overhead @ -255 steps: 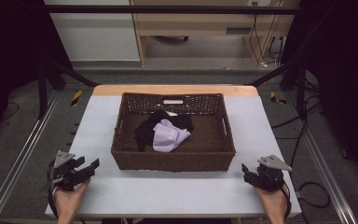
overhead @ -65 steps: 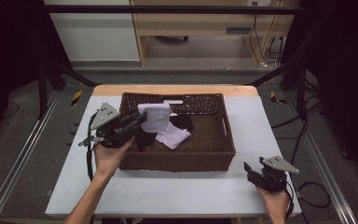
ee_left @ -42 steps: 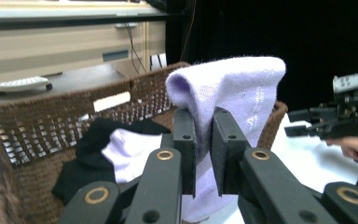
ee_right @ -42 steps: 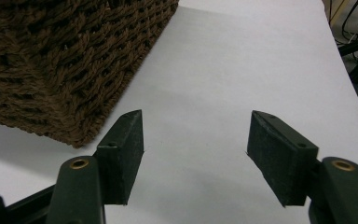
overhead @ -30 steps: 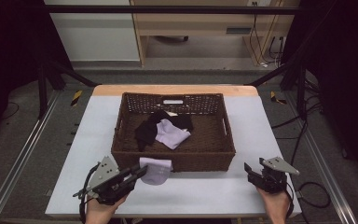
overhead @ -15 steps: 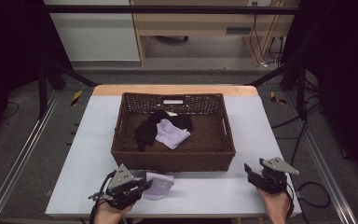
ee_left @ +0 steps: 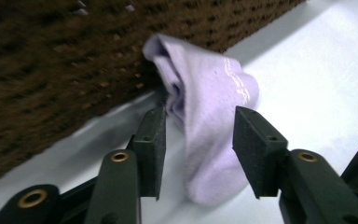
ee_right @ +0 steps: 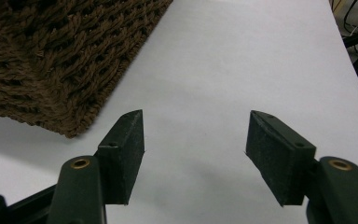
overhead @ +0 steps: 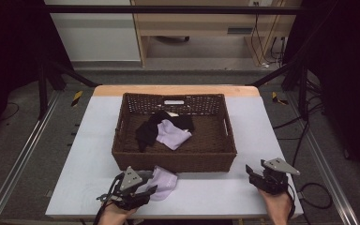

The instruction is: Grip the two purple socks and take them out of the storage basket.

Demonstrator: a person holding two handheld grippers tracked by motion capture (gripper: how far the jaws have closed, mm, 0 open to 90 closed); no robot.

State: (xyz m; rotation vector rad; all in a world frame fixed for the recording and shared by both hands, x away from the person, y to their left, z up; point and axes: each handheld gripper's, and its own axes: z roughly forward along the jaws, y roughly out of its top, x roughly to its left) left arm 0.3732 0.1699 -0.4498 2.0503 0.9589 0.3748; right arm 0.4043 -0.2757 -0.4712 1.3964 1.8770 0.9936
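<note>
We have the purple sock [overhead: 161, 183] lying on the table at 6 o'clock from the basket [overhead: 174, 161], between our left gripper's [ee_left: 198, 144] parted jaws, so we should back straight off without snagging it, while our right gripper [ee_right: 193, 154] waits wide and empty.

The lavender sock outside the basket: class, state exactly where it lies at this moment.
In the high view the lavender sock lies on the white table, against the wicker basket's near wall, between the left gripper's open jaws.

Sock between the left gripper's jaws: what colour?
Pale lilac sock; clearest in the left gripper view.
</note>
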